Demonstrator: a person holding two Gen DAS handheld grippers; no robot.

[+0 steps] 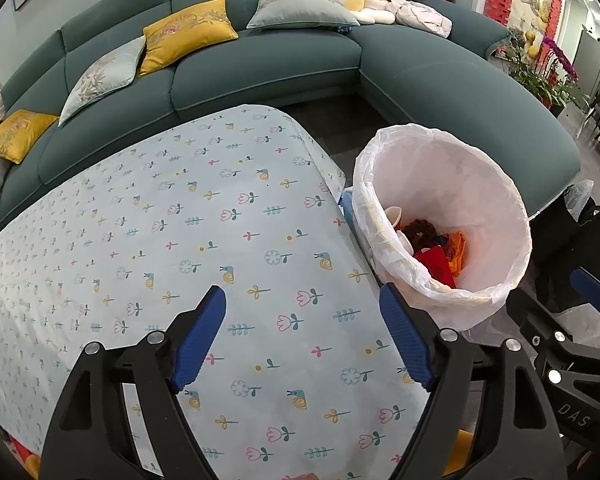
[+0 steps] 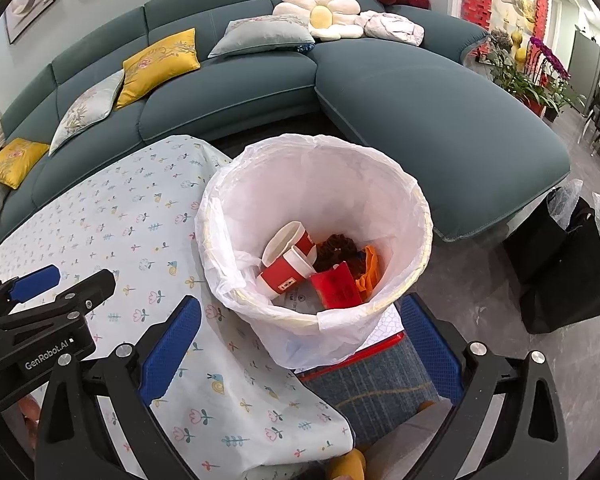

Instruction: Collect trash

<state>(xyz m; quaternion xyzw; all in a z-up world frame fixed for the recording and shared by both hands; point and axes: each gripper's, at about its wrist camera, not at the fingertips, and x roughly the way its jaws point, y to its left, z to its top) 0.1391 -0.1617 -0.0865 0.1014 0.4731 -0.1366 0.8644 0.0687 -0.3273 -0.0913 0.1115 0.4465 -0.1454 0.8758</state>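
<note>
Both your grippers, left [image 1: 302, 336] and right [image 2: 300, 344], have fingers open and empty, so a careless swing could tip the bin [image 2: 416, 216] beside the surface [image 1: 180, 220].

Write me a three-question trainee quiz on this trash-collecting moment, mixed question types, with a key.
1. True or false: the right gripper holds a cup.
2. Which of these lies in the lined trash bin? A) red paper cups B) a yellow cushion C) a glass bottle
3. Fill in: the stretch of floral tablecloth in the left wrist view carries ____ trash.

Key
1. False: its jaws stand wide open with nothing between the pads; only the bin shows beyond them.
2. A, beside a red packet and orange scraps.
3. No. The left gripper is open and empty over it.
</note>
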